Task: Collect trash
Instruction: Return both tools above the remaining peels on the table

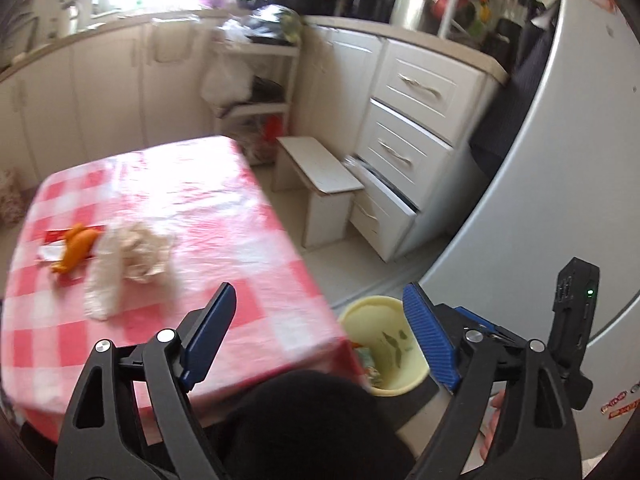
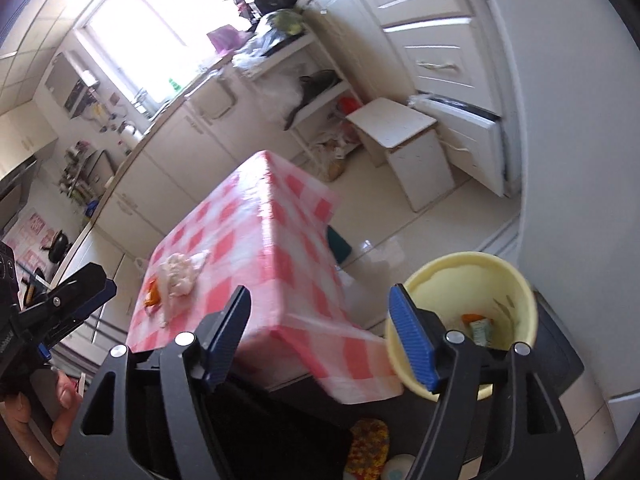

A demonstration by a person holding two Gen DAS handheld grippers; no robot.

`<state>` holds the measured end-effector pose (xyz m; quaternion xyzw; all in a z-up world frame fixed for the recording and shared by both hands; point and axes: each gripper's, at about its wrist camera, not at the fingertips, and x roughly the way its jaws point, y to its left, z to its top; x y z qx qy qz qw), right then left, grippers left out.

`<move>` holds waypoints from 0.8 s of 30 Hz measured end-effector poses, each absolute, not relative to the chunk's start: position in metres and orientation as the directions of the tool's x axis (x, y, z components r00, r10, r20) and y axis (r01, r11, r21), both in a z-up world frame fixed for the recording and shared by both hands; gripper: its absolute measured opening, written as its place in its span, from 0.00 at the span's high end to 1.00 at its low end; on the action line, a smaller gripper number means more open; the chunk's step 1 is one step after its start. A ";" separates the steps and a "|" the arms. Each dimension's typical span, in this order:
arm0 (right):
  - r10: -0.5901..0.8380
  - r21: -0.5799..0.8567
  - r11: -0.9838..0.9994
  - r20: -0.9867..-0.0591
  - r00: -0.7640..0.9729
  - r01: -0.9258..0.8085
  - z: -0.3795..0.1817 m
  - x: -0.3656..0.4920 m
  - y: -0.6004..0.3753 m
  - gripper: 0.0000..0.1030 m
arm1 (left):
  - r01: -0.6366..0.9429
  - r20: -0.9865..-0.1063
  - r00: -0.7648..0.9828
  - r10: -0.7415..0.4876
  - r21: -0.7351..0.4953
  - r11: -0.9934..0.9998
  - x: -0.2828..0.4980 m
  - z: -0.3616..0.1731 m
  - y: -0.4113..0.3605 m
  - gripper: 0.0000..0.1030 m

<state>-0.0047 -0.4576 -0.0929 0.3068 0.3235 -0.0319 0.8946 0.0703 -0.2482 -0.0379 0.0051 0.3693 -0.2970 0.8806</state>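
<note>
Blue ribbed pads stand wide apart on both tools: the left gripper and the right gripper each gape with nothing between the jaws, and neither touches anything. Nearest, at about five o'clock in the right wrist view, sits the pale yellow bin on the floor beside the table corner, with a few scraps already lying in its bottom, among them an orange-and-green wrapper. Farther out, toward ten o'clock in the left wrist view, the remaining trash lies on the red-and-white checked tablecloth: a crumpled whitish tissue and, touching its left edge, an orange peel resting on a red-and-white wrapper. The tissue looks very light, soft and compressible; I judge that a pinch through the thick bunched middle would hold better than one on its thin trailing tail at six o'clock, which might tear or slip free. The peel appears curled, fairly stiff and perhaps slick, so closing across its narrow width seems safest. The flat wrapper would likely be hardest, lying flush on glossy plastic cloth; an upturned edge is the place to catch it.
</note>
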 end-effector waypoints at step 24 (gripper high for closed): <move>0.277 0.340 0.939 -0.644 0.714 -0.058 -0.058 0.059 -0.267 0.23 | 0.252 -0.553 0.741 -0.381 -0.297 0.921 0.086 -0.013 -0.049 0.13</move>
